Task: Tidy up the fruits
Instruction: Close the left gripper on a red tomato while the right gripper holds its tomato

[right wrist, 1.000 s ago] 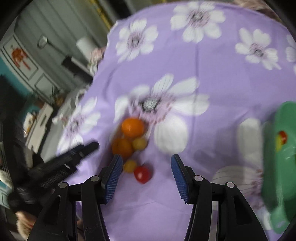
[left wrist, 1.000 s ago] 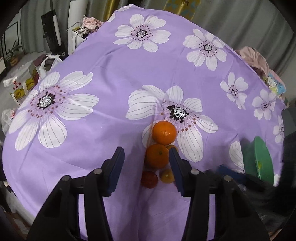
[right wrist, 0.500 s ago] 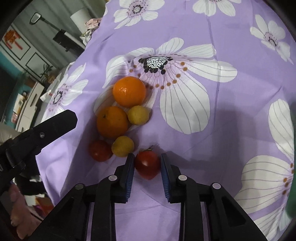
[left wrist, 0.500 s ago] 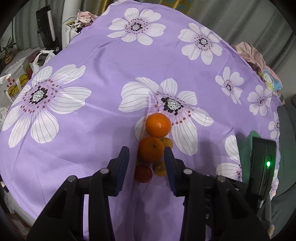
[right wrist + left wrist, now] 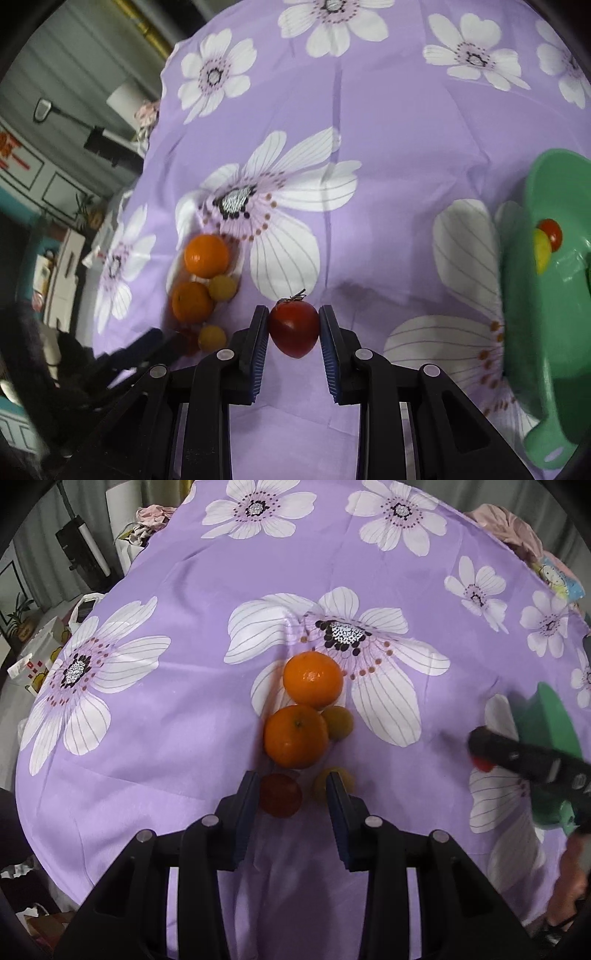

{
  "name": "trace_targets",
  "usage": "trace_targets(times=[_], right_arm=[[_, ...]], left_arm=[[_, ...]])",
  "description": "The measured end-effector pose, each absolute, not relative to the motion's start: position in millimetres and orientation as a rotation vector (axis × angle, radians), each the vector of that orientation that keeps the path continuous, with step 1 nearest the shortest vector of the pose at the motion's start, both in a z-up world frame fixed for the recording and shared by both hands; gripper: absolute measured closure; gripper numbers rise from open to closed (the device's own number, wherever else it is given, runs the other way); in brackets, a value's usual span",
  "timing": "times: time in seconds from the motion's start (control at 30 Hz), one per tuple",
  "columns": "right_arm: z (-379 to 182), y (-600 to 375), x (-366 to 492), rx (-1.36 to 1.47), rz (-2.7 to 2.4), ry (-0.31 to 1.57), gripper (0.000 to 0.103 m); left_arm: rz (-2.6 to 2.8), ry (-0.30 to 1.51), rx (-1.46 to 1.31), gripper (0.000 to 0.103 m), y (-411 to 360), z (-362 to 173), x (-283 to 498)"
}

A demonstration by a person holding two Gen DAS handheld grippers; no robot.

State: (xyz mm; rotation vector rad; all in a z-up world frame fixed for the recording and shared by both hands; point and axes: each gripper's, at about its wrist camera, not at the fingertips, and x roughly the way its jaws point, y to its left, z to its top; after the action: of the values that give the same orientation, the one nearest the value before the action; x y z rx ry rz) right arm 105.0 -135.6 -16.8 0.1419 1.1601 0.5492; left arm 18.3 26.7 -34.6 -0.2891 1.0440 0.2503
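While the right gripper [image 5: 294, 326] is squeezing a red tomato [image 5: 293, 328] between both fingers, lifted over the purple cloth [image 5: 388, 122], the green bowl [image 5: 532, 332] is sitting off to its right. The left gripper [image 5: 290, 799] is staying partly open around another small red tomato [image 5: 279, 794], with nothing pinched, just below two oranges [image 5: 296, 736].

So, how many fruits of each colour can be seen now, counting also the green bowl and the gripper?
Orange: 2, far orange, near orange.
Yellow: 3, upper yellow fruit, lower yellow fruit, bowl yellow fruit in green bowl.
Red: 3, loose tomato, held tomato in right gripper, bowl red fruit.
Total: 8 in view.
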Motion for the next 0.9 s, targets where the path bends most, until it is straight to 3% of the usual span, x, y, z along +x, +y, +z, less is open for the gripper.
trace_targets(times=[0.57, 0.63, 0.9], right_arm=[[-9, -146, 106, 0.186, 0.542, 1.145, 0.074], [-8, -146, 106, 0.186, 0.543, 1.143, 0.074], [-3, -151, 105, 0.202, 0.538, 1.126, 0.074]], left_arm=[[0.243, 1.026, -0.374, 0.072, 27, -43, 21], [0.227, 1.025, -0.381, 0.084, 24, -42, 21], [0.212, 1.046, -0.418, 0.079, 27, -46, 24]])
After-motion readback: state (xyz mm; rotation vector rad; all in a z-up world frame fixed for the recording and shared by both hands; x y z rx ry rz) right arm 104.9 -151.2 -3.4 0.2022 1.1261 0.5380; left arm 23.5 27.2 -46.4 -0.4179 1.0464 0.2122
